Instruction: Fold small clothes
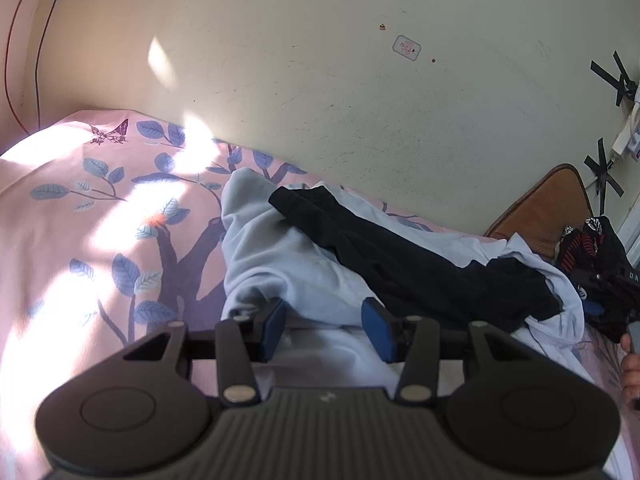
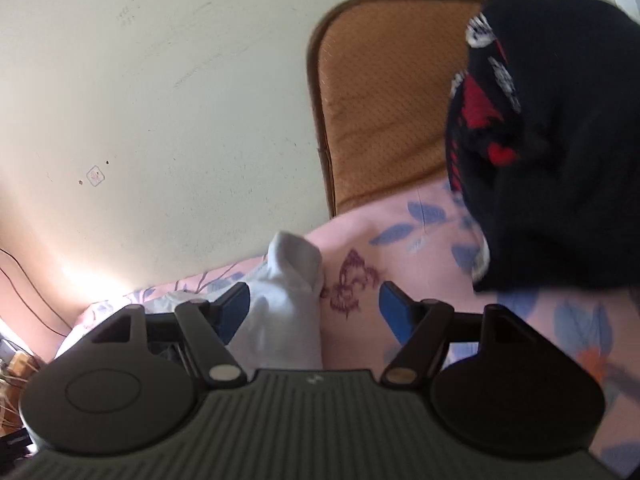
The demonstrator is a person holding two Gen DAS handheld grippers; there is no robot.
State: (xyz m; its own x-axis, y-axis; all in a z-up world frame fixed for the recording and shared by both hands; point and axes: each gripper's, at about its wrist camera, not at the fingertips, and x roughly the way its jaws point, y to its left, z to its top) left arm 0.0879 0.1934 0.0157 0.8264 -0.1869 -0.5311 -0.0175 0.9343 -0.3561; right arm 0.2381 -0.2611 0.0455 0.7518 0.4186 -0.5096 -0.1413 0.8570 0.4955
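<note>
bedsheet [image 1: 80, 208]: pink, blue leaves, butterfly print | wall [image 1: 320, 80]: cream, scuffed, small sticker [image 1: 406, 49] | brown woven mat [image 2: 384, 100]: leaning on wall | cables [image 1: 38, 40]: far corner

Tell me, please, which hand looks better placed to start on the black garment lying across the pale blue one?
Probably the left. The left gripper has its jaws parted low over the pale blue garment, with the black garment just ahead. The right gripper faces a white sock instead.
</note>
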